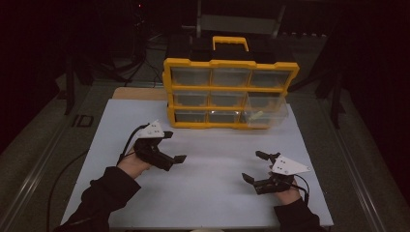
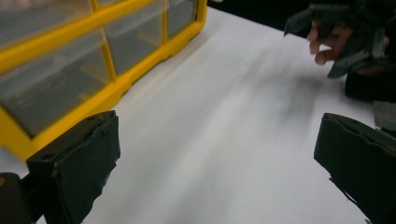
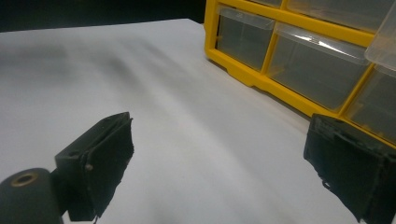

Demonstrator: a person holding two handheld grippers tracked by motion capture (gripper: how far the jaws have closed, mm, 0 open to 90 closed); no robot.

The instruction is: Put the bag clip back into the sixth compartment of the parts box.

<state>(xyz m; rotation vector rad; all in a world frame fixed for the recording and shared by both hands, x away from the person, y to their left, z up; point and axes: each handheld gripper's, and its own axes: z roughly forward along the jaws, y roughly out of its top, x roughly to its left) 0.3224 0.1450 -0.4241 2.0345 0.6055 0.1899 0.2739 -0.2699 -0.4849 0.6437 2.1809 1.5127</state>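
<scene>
Both grippers hung empty over the white tabletop (image 1: 208,164), jaws spread wide: the left gripper (image 1: 175,146) at about 9 o'clock from the sheet's middle, the right gripper (image 1: 254,166) at about 4 o'clock. Their target, as I judged it, was the yellow organizer (image 1: 231,87) standing at 12 o'clock along the far edge, its long axis running from 9 to 3. Its bottom-right drawer (image 1: 267,115) stood pulled out toward the person, with a small pale item inside, too blurred to name. That drawer lay at roughly 12 o'clock from the right gripper and at 2 o'clock from the left one. The right gripper seemed the nearer to it, so the reach would likely fall to that hand, straight forward.
</scene>
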